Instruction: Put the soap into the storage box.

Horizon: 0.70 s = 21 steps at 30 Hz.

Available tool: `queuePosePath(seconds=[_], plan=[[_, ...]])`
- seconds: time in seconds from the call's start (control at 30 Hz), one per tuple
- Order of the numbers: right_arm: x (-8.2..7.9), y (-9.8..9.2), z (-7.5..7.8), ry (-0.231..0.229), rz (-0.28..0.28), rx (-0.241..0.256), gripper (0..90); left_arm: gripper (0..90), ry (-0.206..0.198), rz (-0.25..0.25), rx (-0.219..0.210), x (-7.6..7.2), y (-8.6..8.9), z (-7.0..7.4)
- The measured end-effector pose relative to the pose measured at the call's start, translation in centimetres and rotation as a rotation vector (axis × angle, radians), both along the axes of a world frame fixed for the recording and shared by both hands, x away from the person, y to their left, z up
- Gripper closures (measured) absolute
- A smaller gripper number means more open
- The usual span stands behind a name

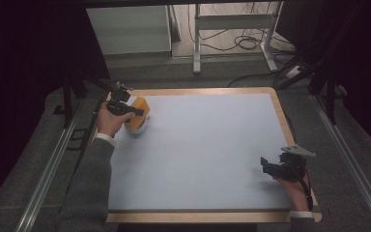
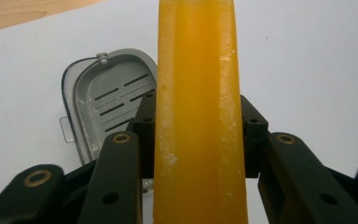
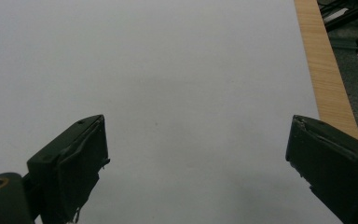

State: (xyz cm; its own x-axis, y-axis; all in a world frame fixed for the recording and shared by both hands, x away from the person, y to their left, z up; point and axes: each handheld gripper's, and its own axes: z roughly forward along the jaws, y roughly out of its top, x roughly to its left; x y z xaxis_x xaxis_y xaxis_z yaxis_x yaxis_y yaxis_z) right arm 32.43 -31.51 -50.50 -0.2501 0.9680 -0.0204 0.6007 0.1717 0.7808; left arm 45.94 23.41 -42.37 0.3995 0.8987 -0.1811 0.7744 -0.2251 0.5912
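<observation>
A long orange-yellow block (image 2: 196,70) stands on end between the jaws of my left gripper (image 2: 198,121), which is shut on its two sides. Below and to the left of it lies a grey oval dish (image 2: 107,98) with slots in its floor and a clear rim. In the high view the left gripper (image 1: 134,112) holds the orange block (image 1: 141,104) just over the pale dish (image 1: 139,129) at the table's far left corner. My right gripper (image 1: 265,165) hovers near the front right corner, open and with nothing between its jaws (image 3: 198,154).
The table (image 1: 198,145) has a pale blue-grey top with a wooden border (image 3: 328,84). Dark stands and cables stand beyond its far edge, and metal rails run along both sides.
</observation>
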Motion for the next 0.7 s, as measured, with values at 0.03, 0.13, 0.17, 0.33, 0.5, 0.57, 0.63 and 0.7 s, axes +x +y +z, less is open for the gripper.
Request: queuePosePath(seconds=[0.03, 0.13, 0.17, 0.33, 0.5, 0.57, 0.63, 0.7], plan=[[0.0, 0.0, 0.0, 0.001, 0.000, 0.000, 5.6, 61.2, 0.001, 0.002, -0.002, 0.1, 0.0, 0.0], [0.0, 0.0, 0.0, 0.001, 0.001, -0.001, 5.6, 61.2, -0.001, 0.011, -0.012, 0.2, 0.2, 0.0], [0.0, 0.0, 0.0, 0.001, 0.000, 0.000, 5.6, 61.3, 0.001, 0.017, -0.015, 0.4, 0.3, 0.0], [-0.1, 0.1, 0.1, -0.003, 0.001, -0.002, 5.6, 61.3, 0.000, 0.040, -0.023, 0.9, 0.8, -0.1], [-0.1, 0.1, 0.1, -0.002, -0.003, -0.001, 5.6, 61.2, -0.007, 0.061, -0.026, 1.4, 1.1, -0.2], [-0.1, 0.1, 0.1, -0.002, -0.002, -0.001, 5.6, 61.2, -0.022, 0.072, -0.017, 1.6, 1.2, -0.3], [-0.1, 0.0, 0.1, -0.003, -0.003, -0.002, 5.6, 61.3, -0.015, 0.077, -0.016, 1.9, 1.3, -0.4], [0.0, 0.0, 0.1, -0.002, -0.004, -0.002, 5.6, 61.3, -0.012, 0.096, -0.019, 2.1, 1.4, -0.6]])
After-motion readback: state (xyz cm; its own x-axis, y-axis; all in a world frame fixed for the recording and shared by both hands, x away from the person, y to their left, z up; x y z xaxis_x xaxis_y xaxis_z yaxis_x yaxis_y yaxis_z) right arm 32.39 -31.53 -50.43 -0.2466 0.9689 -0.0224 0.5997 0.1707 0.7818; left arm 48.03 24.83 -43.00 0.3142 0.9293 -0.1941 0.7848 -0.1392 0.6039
